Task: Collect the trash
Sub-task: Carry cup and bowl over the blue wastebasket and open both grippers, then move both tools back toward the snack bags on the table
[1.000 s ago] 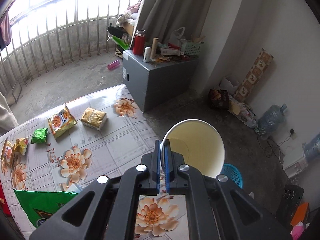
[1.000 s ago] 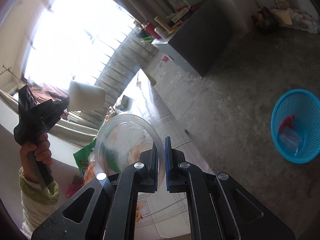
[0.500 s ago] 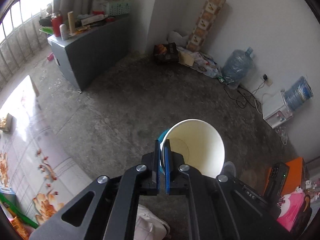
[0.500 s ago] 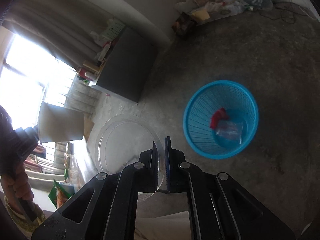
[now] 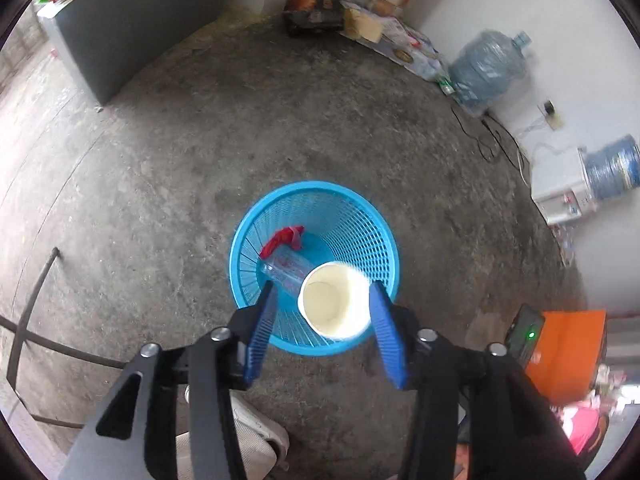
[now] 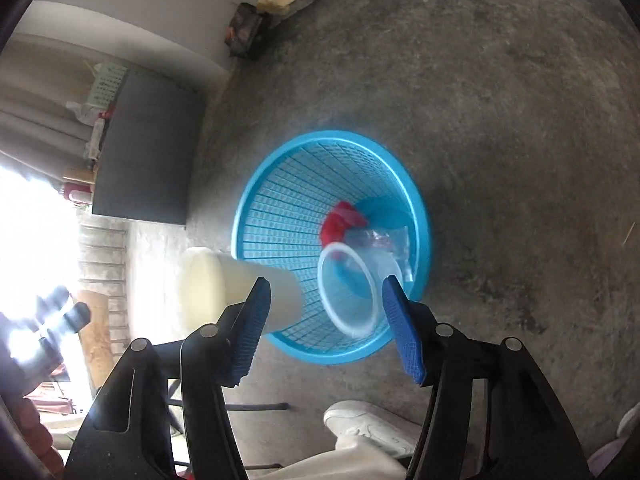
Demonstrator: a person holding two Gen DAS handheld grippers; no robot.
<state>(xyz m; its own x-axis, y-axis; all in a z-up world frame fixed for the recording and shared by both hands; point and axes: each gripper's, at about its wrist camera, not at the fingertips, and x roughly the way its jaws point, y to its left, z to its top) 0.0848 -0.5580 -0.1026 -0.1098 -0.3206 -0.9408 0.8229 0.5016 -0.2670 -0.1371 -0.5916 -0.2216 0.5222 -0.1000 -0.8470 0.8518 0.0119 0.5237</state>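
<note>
two claws, both pointing down over one blue mesh waste basket [image 5: 384, 240] standing on a bare concrete floor [image 5: 200, 140].

left gripper [image 5: 320, 320]: jaws have just been opening and stand spread apart. a white paper cup [image 5: 335, 304] sits between the blue pads, mouth toward the camera, its right side right against the right pad and clear of the left one; no pad presses it. cup is over the near part of the basket, just ahead of the fingertips.

right gripper [image 6: 326, 316]: jaws have just been opening and stand wide. a clear plastic cup [image 6: 348, 288] sits between the pads, blurred, rim toward the camera, touching neither pad, over the near wall of the basket [image 6: 280, 220].

paper cup [image 6: 236, 288] also shows in the right wrist view, to the left of the right claw's left finger, overlapping the basket rim.

basket contents, ahead of both claws: red wrapper [image 5: 284, 238], clear plastic bottle [image 5: 286, 266] lying on its side next to it; clear crumpled plastic [image 6: 384, 240] by the red wrapper [image 6: 340, 224].

surroundings: grey cabinet [image 5: 132, 20] far ahead to the left; large water jug [image 5: 488, 68] by the wall, far ahead to the right; orange box [image 5: 568, 352] to the right; white shoe [image 6: 372, 428] below the right claw.
</note>
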